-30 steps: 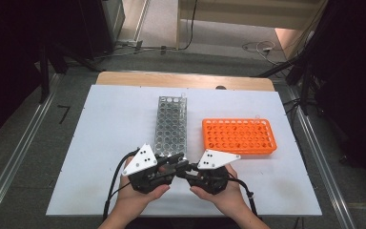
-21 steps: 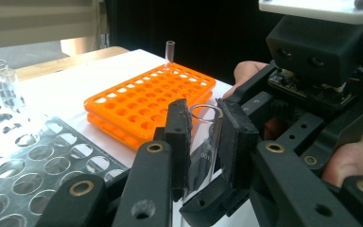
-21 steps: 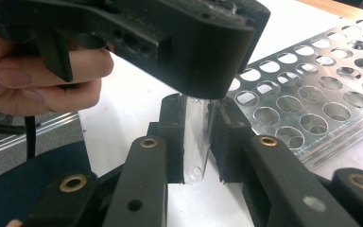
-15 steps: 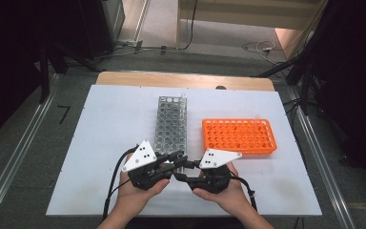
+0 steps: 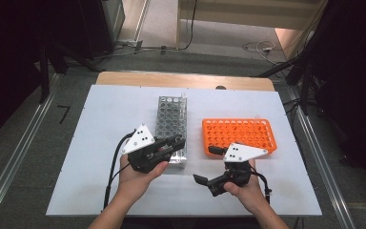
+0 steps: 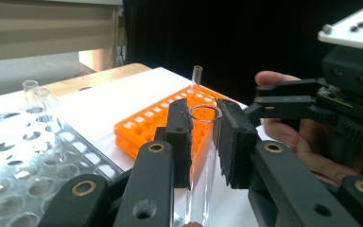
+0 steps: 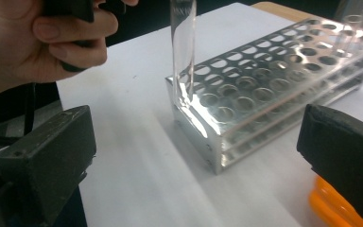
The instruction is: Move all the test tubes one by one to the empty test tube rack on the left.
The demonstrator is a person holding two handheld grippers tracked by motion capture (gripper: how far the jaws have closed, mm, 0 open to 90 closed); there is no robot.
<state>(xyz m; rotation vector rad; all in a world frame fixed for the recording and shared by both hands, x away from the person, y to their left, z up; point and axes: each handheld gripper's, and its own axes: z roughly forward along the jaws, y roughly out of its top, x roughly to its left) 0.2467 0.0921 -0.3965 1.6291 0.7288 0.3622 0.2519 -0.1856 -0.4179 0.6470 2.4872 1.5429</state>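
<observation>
test tube [image 6: 203,156] | clear glass, empty, open mouth up | roughly upright | clamped in left hand-held gripper [image 6: 202,142] beside clear rack [image 5: 171,125]

One clear acrylic tube rack [image 5: 170,119] and one orange plastic tube rack [image 5: 238,134] stood on one white rectangular table [image 5: 100,143]. Four clear glass test tubes were visible: one held [image 6: 202,156], two [image 6: 38,97] in the clear rack, one [image 6: 196,78] in the orange.
</observation>
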